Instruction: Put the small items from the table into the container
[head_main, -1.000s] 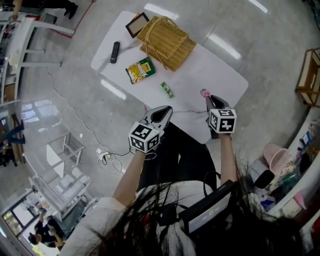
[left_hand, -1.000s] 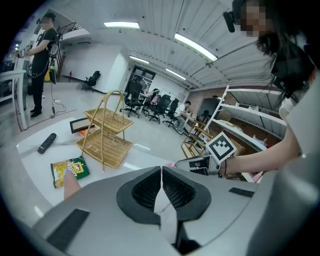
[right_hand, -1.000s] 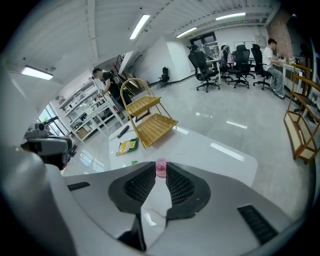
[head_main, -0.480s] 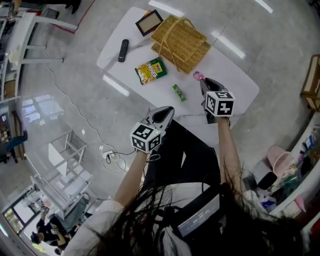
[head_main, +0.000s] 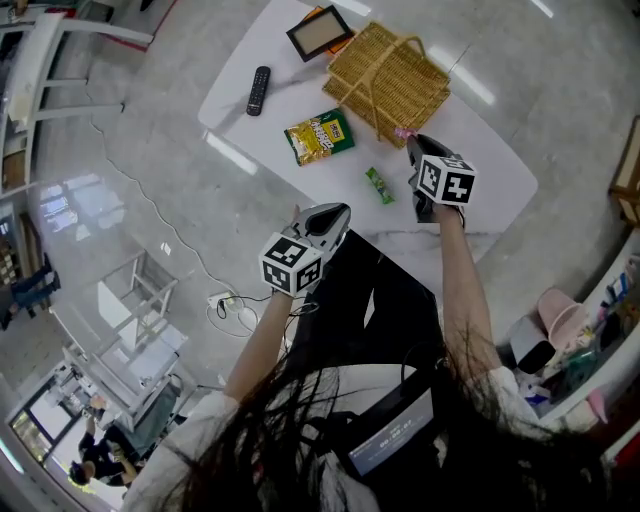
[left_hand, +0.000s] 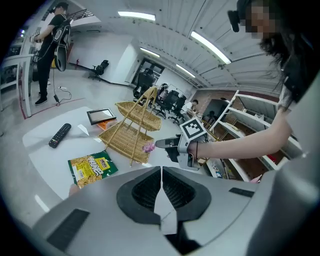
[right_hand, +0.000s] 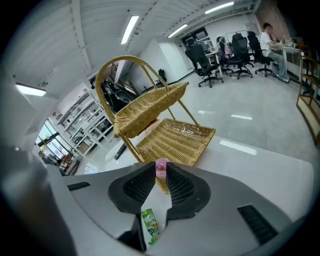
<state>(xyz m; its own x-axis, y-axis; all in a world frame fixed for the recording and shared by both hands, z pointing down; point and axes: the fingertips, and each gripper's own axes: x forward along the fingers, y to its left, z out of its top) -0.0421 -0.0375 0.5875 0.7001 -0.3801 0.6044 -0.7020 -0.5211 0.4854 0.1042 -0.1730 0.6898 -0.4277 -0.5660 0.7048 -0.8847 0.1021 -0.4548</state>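
The right claw (head_main: 410, 141), clamped on the small pink item (right_hand: 161, 168), has carried it from the bench's (head_main: 492, 168) near edge up to the wicker basket (head_main: 390, 72), so a drop looks close, while the left claw (head_main: 336, 212) hangs back, jaws together, empty.

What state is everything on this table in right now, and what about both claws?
left claw: shut, empty.
right claw: shut on the pink item, near the basket.
basket: upright on the table, nothing seen inside.
snack bag: flat on the table, outside the basket.
green packet: flat on the table, outside the basket.
remote: flat near the table's edge.
frame: flat beside the basket.
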